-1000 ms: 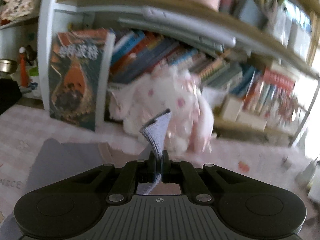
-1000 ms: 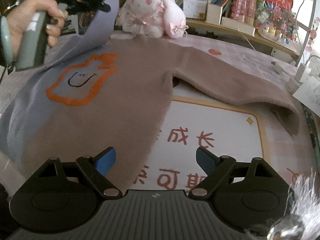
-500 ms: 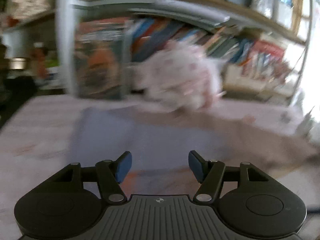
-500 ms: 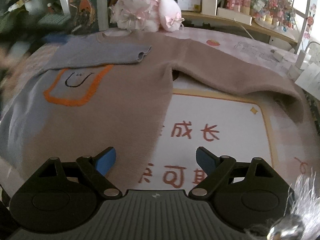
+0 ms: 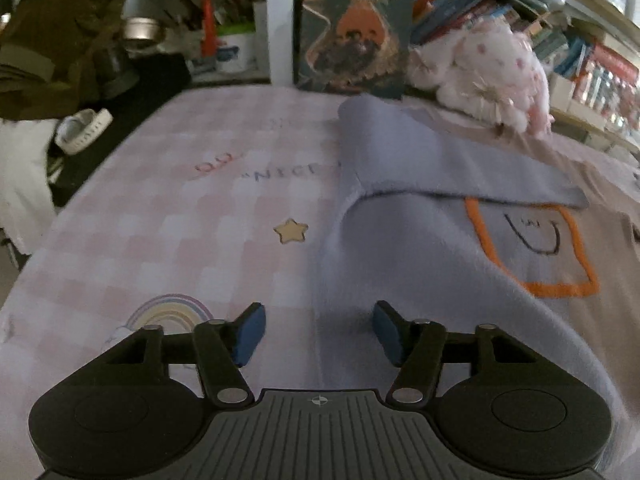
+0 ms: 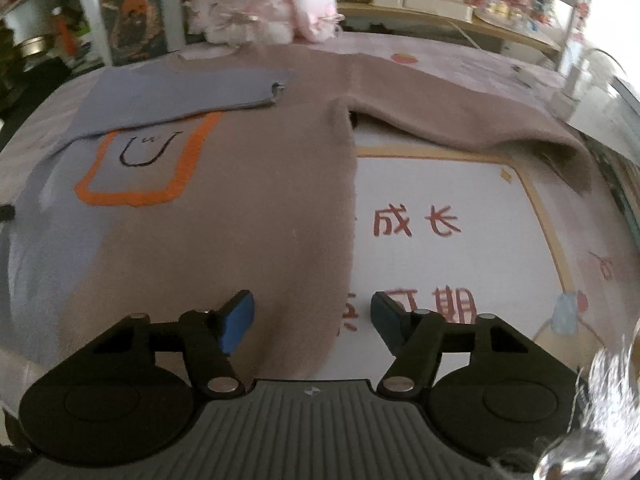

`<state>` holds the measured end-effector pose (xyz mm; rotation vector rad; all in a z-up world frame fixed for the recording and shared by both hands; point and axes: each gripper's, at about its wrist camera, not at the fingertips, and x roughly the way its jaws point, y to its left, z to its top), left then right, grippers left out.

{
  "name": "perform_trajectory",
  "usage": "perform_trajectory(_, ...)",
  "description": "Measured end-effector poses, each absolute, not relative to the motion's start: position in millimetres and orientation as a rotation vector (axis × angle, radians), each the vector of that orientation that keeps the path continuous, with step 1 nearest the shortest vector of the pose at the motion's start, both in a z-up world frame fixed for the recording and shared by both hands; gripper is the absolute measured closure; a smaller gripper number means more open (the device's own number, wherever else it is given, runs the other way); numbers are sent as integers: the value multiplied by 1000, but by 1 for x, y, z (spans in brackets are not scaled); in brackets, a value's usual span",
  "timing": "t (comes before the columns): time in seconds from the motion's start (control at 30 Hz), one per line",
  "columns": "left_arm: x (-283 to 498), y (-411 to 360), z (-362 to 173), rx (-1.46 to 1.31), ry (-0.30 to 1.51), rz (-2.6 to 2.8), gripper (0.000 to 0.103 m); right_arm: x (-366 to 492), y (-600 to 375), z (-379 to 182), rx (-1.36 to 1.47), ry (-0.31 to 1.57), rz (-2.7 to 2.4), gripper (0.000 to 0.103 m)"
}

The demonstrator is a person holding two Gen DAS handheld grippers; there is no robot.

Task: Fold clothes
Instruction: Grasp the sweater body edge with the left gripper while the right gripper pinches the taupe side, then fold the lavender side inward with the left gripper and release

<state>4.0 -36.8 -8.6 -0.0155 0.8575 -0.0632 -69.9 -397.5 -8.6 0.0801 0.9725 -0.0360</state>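
The sweater (image 6: pixel 248 208) lies flat on the bench (image 5: pixel 168 240), its left sleeve (image 6: pixel 180 96) folded across the chest. Both tools, left (image 5: pixel 316 334) and right (image 6: pixel 310 322), are closing, apparently pinching nothing yet. Next, probably: grip the near hem.

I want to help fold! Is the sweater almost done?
Not yet. Done: the blue sleeve lies folded across the sweater. In hand: nothing; both grippers' jaws are closing, the right gripper over the bottom edge. Left: the brown sleeve is spread out, the body unfolded.
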Motion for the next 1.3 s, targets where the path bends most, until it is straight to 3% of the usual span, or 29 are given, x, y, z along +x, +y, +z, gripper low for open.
perform_trajectory(0.13, 2, -36, -13, -38, 882, -125, 69, -77, -390, -8, 120, 960, -84, 61)
perform_trajectory(0.2, 2, -34, -12, -56, 890, -178, 94, -79, -386, -7, 139, 953, -102, 69)
perform_trajectory(0.27, 2, -30, -11, -88, 896, -225, 100, -80, -381, -7, 155, 946, -110, 84)
perform_trajectory(0.43, 1, -4, 5, -62, 816, -192, 100, -75, -360, -5, 150, 944, -104, 90)
perform_trajectory(1.07, 8, 33, -15, -67, 836, -228, 100, -68, -315, -1, 95, 941, -130, 90)
perform_trajectory(1.2, 7, 34, -11, -65, 830, -208, 93, -70, -315, 1, 96, 939, -139, 87)
perform_trajectory(1.23, 4, 34, -6, -76, 808, -196, 93, -71, -317, 3, 108, 933, -145, 82)
perform_trajectory(1.3, -1, 34, 5, -83, 763, -185, 82, -73, -322, 8, 132, 920, -156, 75)
